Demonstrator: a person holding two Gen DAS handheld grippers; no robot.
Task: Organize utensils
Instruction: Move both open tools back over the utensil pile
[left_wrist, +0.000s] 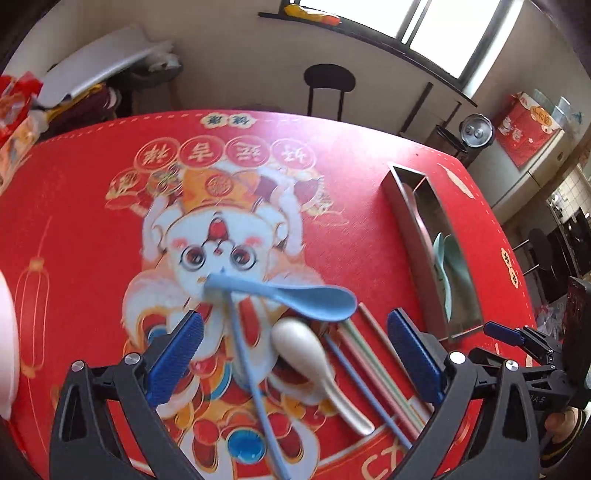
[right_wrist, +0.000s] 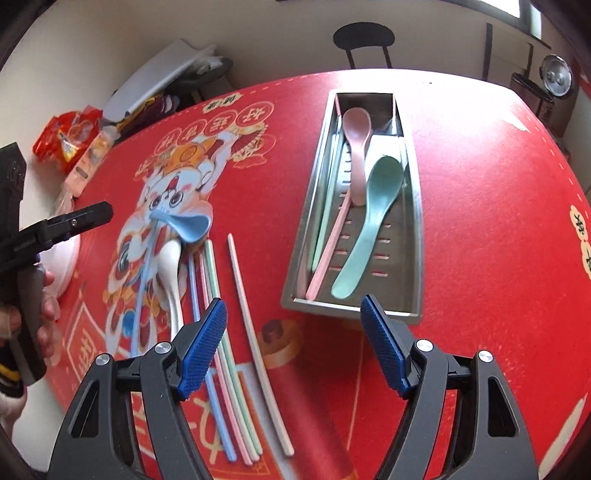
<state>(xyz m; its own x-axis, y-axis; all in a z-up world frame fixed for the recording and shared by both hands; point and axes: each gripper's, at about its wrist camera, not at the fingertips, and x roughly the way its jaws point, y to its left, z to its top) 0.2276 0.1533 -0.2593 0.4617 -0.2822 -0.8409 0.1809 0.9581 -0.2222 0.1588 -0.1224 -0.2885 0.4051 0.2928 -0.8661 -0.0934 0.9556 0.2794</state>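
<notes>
The left gripper is wide open and empty. Blue spoon lies at its 12 o'clock, handle toward 9, over the white spoon and chopsticks. The right gripper, also open and empty, has the tray at 1 o'clock; only this view shows pink spoon and green spoon inside.

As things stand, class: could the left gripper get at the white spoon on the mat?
Probably yes. The left gripper is open with the white spoon lying between its fingers, though the blue spoon rests across its bowl and might be nudged.
</notes>
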